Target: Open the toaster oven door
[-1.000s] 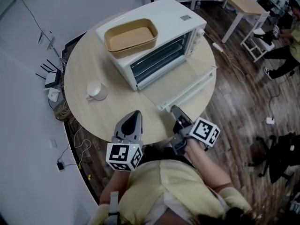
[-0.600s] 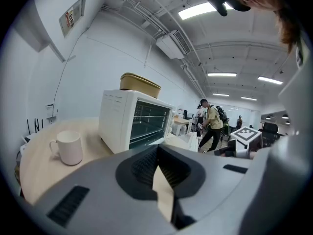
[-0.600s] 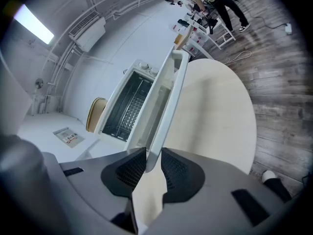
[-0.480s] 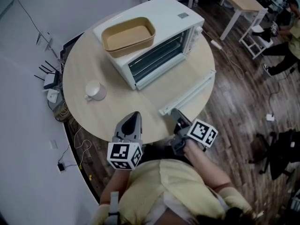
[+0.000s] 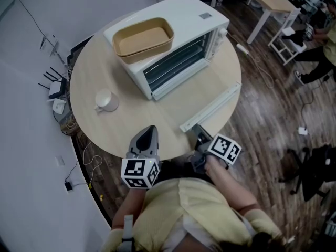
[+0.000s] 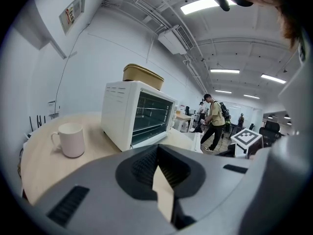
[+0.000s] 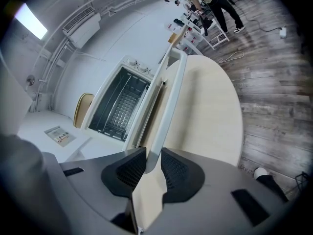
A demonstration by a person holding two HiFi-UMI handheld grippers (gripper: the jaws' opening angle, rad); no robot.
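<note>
A white toaster oven (image 5: 178,22) stands at the back of the round wooden table (image 5: 100,67). Its glass door (image 5: 202,91) hangs wide open, lying almost flat toward me, and the wire racks inside (image 7: 120,104) show. The pale bar handle (image 5: 212,105) runs along the door's front edge. My right gripper (image 5: 198,131) is shut on the near end of that handle (image 7: 168,102), one pad on each side. My left gripper (image 5: 148,134) hovers over the table's near edge, its jaws shut on nothing, pointing at the oven (image 6: 120,112).
A tan oval tray (image 5: 143,37) rests on top of the oven. A white mug (image 5: 106,101) stands on the table to the oven's left. The open door reaches close to the table's right edge. Cables and a router (image 5: 56,88) lie on the floor at left; a desk (image 5: 268,1) stands behind.
The door has swung a little further down and toward me with my right gripper on its handle. The left gripper has stayed in place.
</note>
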